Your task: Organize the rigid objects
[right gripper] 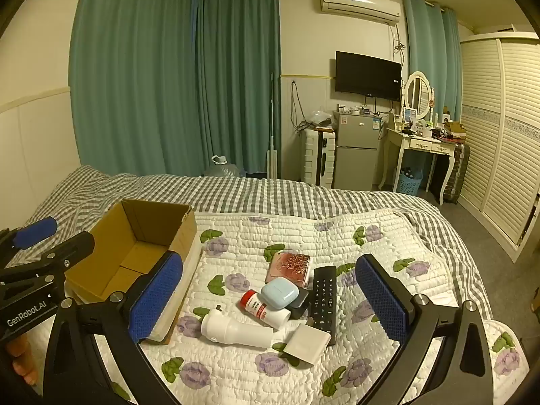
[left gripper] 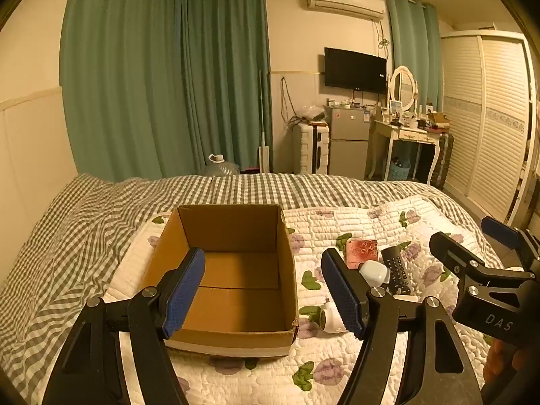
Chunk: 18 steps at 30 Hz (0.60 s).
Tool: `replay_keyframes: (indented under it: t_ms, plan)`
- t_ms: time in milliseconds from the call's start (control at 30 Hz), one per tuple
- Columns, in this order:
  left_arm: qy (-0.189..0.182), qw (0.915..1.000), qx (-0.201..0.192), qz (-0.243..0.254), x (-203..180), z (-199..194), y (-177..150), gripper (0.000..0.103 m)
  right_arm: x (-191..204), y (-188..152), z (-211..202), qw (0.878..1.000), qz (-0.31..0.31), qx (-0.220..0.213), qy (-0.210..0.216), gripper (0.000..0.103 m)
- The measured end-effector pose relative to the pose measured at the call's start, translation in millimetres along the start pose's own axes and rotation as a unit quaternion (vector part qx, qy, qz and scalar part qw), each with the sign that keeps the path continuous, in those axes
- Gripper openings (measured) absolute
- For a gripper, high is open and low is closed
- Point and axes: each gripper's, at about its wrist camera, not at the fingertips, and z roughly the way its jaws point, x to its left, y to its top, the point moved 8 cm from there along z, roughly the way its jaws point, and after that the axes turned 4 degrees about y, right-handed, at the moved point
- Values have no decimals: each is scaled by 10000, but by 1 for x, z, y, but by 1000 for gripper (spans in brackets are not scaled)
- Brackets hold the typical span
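Right tongs [right gripper: 270, 300] spread wide, blue ribbed pads, nothing pinched; left tongs [left gripper: 261, 290] spread too, empty. Below on puffy floral quilt [right gripper: 337, 236]: flat white square adapter [right gripper: 308, 342], white cylinder flashlight [right gripper: 236, 332], red-capped bottle [right gripper: 261, 307], rounded pale earbud case [right gripper: 280, 293], slim black remote [right gripper: 324, 297], pink rose-pattern box [right gripper: 292, 266]. Left: open corrugated cardboard box [right gripper: 135, 253], empty.
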Motion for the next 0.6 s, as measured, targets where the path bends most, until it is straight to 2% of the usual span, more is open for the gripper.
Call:
replay_keyframes:
  t_ms: [600]
  plan:
    - [43, 10000, 63, -34, 6, 4, -7, 74, 0, -1, 0, 10000, -1, 10, 5, 103]
